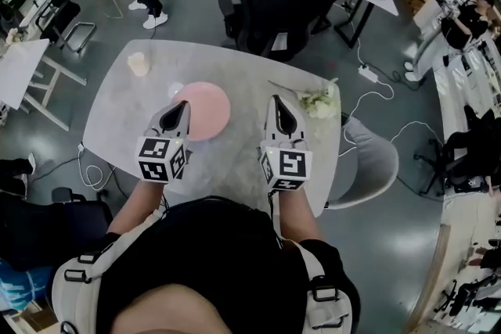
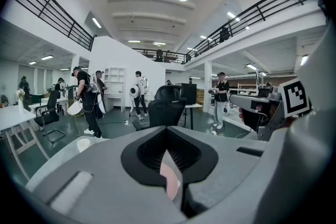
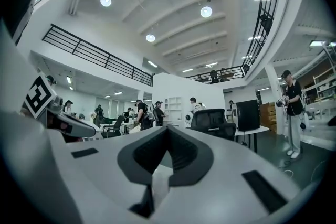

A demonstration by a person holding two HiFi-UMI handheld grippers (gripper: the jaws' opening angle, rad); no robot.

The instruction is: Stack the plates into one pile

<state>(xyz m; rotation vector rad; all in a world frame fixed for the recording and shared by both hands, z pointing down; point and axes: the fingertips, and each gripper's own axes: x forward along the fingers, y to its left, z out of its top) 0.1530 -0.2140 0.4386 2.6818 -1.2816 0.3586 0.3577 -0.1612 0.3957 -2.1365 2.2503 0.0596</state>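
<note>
Plates (image 1: 210,113): one, pink | cups (image 1: 138,63): one | left tool (image 1: 182,105), right tool (image 1: 276,99): both pressed together

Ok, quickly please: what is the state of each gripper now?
Left gripper: closed, holding nothing.
Right gripper: closed, holding nothing.

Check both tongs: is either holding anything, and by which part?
Nothing is held. The left gripper has its tongs shut and empty above the pink plate, near its left rim; the right gripper is shut on nothing above the table.
</note>
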